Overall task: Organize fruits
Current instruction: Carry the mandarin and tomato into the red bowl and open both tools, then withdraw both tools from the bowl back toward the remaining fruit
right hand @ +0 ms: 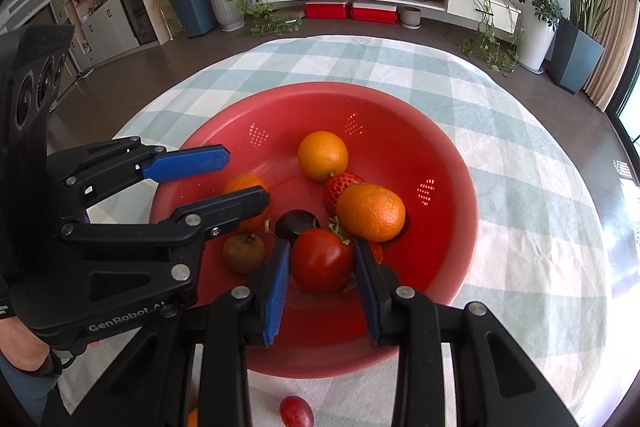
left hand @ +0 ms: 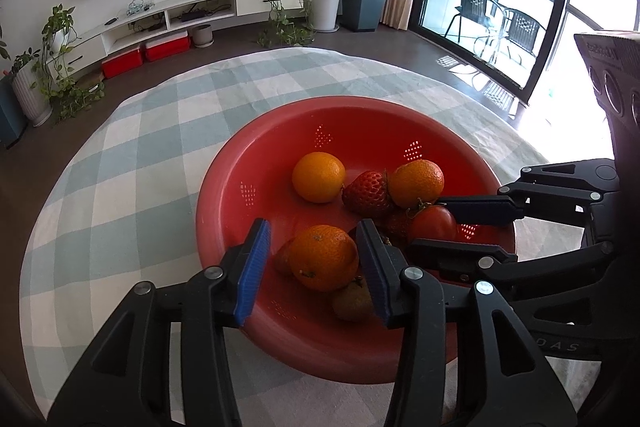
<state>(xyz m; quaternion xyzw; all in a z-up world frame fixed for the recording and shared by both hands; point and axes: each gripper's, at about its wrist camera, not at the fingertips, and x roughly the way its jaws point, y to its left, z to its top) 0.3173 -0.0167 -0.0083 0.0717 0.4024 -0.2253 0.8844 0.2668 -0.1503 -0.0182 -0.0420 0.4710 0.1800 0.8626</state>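
Observation:
A red colander bowl (left hand: pixel 224 187) (right hand: pixel 452 163) on the checked tablecloth holds several fruits. My left gripper (left hand: pixel 316 259) is open with its jaws on either side of an orange (left hand: pixel 322 257) (right hand: pixel 244 187), not touching it. My right gripper (right hand: pixel 320 267) (left hand: pixel 444 227) is open with its jaws on either side of a red tomato (right hand: pixel 320 259) (left hand: pixel 434 223). Two more oranges (left hand: pixel 318 177) (left hand: pixel 416 183), strawberries (left hand: pixel 366 193), a brown fruit (right hand: pixel 244 251) (left hand: pixel 352 301) and a dark plum (right hand: pixel 296 223) also lie in the bowl.
A red grape (right hand: pixel 296 411) and a bit of an orange fruit (right hand: pixel 193 418) lie on the cloth in front of the bowl. The round table (left hand: pixel 132 131) drops off to the dark floor all around. Plants and a TV cabinet stand far behind.

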